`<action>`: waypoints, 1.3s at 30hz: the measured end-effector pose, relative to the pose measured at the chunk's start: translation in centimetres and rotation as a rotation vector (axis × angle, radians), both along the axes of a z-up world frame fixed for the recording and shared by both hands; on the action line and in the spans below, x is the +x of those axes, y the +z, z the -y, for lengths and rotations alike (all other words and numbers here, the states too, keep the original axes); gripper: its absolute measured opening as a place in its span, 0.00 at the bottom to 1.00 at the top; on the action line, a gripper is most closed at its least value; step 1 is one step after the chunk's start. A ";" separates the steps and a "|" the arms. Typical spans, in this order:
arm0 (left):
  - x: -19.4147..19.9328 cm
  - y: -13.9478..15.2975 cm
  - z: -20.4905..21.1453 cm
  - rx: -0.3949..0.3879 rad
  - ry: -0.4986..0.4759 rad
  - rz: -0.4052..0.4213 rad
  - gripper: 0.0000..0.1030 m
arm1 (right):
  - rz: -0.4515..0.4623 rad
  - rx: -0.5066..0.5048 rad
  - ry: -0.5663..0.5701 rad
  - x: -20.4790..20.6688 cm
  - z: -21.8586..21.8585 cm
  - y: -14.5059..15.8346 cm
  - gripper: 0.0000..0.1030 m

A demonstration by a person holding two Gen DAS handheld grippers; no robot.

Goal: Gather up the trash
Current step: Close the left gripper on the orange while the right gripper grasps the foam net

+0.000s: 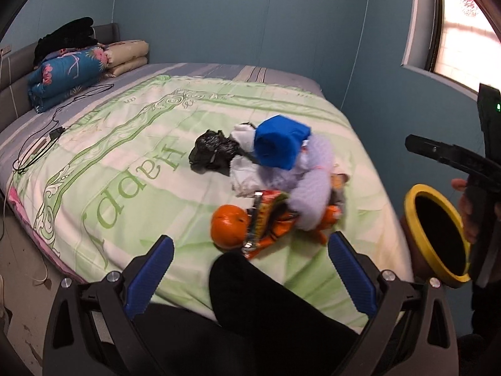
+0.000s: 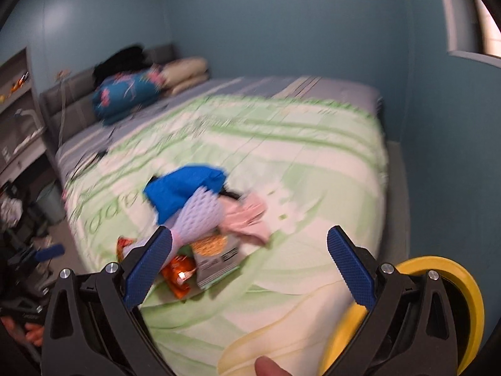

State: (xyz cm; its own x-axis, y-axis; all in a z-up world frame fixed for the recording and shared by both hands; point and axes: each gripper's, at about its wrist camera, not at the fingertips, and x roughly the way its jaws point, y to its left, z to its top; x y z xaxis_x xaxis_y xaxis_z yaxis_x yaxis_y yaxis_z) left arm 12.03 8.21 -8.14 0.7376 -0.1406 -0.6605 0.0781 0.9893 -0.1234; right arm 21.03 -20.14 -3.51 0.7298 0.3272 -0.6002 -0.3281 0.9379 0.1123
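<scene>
The trash pile (image 1: 275, 185) sits near the bed's (image 1: 131, 163) foot edge, with broad bare quilt beyond it toward the pillows. The yellow-rimmed bin (image 1: 435, 235) stands just off the bed's corner. Both the left gripper (image 1: 250, 269) and right gripper (image 2: 250, 266) hover short of the pile, fingers spread wide, empty (right view blurred).

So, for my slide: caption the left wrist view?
Open left hand-held gripper approaches trash pile on bed; yellow-rimmed bin waits alongside.

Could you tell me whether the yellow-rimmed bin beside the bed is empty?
Cannot tell. The yellow-rimmed bin is open, but its inside shows only dark; the trash pile lies on the bed.
</scene>
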 end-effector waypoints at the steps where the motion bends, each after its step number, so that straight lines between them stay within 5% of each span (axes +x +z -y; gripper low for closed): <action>1: 0.5 -0.3 -0.1 0.007 -0.011 -0.007 0.92 | -0.022 -0.002 0.019 0.4 -0.5 -0.2 0.92; 6: 2.7 -1.8 -1.1 -0.020 -0.067 -0.052 0.92 | -0.079 0.001 0.083 1.9 -2.8 -0.8 0.92; 19: 7.9 -4.0 -5.7 -0.101 0.000 -0.090 0.92 | -0.105 -0.023 0.125 5.5 -6.7 -2.6 0.92; 28: 10.0 -6.1 -6.0 -0.068 -0.128 -0.130 0.92 | -0.135 -0.061 0.172 7.1 -7.6 -3.2 0.91; 39: 10.9 -7.5 -3.7 -0.105 -0.251 -0.162 0.81 | -0.208 -0.041 0.177 8.7 -8.5 -4.7 0.73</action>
